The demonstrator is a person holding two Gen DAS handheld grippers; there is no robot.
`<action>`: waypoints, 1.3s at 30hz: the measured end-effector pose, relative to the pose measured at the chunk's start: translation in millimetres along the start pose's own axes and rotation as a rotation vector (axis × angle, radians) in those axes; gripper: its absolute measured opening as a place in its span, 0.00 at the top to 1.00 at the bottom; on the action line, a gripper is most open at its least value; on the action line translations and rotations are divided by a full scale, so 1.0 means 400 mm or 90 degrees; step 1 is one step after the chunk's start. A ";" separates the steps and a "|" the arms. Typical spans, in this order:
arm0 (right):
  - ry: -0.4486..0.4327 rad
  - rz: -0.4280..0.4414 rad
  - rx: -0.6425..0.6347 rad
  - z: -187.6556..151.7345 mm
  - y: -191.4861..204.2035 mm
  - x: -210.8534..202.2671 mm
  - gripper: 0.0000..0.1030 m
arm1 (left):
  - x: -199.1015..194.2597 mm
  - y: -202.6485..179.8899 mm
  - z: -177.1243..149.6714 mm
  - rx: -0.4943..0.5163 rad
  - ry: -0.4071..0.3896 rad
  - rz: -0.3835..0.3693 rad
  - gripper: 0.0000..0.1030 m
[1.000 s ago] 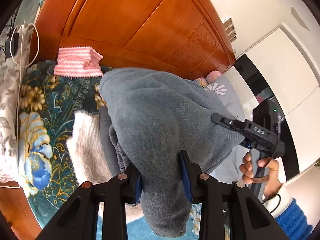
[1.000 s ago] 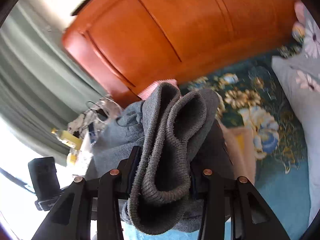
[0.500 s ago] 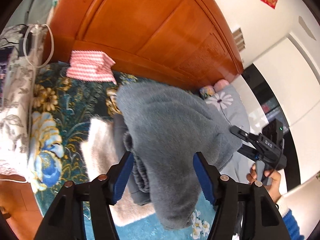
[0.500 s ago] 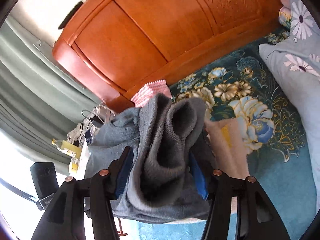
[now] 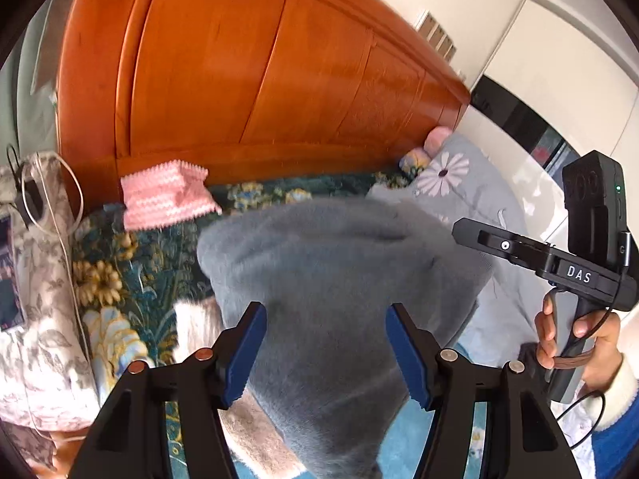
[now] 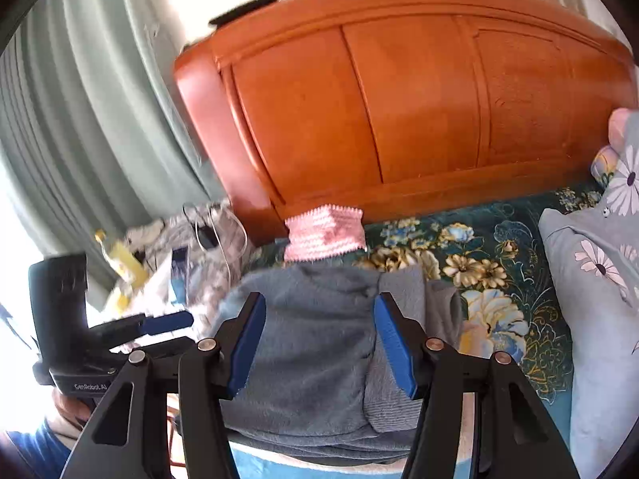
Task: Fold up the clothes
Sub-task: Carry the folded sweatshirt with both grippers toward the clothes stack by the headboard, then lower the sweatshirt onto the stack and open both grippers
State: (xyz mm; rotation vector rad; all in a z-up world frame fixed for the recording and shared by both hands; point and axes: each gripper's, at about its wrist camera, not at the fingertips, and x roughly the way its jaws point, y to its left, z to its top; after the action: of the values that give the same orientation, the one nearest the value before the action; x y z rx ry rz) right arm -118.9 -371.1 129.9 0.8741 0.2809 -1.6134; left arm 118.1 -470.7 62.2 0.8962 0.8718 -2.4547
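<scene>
Released, grey garment lies folded beneath both parted claws.

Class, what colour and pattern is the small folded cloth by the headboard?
Pink-and-white zigzag stripes on the folded cloth; left wrist view shows it best.

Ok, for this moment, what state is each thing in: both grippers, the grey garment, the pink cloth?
left gripper: jaws open, holding nothing.
right gripper: jaws open, holding nothing.
grey garment: folded over, lying on the bed, ungripped.
pink cloth: folded, by the headboard.
</scene>
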 end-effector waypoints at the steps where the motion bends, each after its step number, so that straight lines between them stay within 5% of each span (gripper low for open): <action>1: 0.014 -0.006 0.006 -0.014 -0.010 0.022 0.44 | 0.015 0.004 -0.006 -0.003 0.008 -0.001 0.36; 12: 0.044 -0.039 0.100 -0.085 -0.088 0.129 0.43 | 0.051 -0.001 -0.022 -0.020 0.033 0.010 0.35; 18: -0.001 -0.042 0.087 -0.063 -0.049 0.019 0.43 | -0.061 -0.052 -0.026 -0.012 -0.022 0.035 0.35; 22: -0.002 -0.047 0.052 -0.091 -0.031 -0.049 0.35 | -0.104 -0.098 -0.076 -0.027 -0.048 0.027 0.22; 27: 0.033 -0.073 0.038 -0.162 -0.043 -0.082 0.21 | -0.096 -0.157 -0.162 -0.023 -0.040 0.034 0.18; 32: 0.083 -0.112 0.014 -0.228 -0.065 -0.082 0.17 | -0.073 -0.172 -0.200 -0.049 -0.039 0.046 0.01; 39: 0.119 -0.148 -0.048 -0.277 -0.069 -0.061 0.08 | -0.040 -0.191 -0.251 -0.086 -0.039 0.061 0.00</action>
State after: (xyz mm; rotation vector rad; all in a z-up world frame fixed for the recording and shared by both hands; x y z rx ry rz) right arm -102.5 -277.5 62.3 0.9632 0.5889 -1.7231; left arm 132.8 -345.5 44.6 0.7932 0.9386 -2.2983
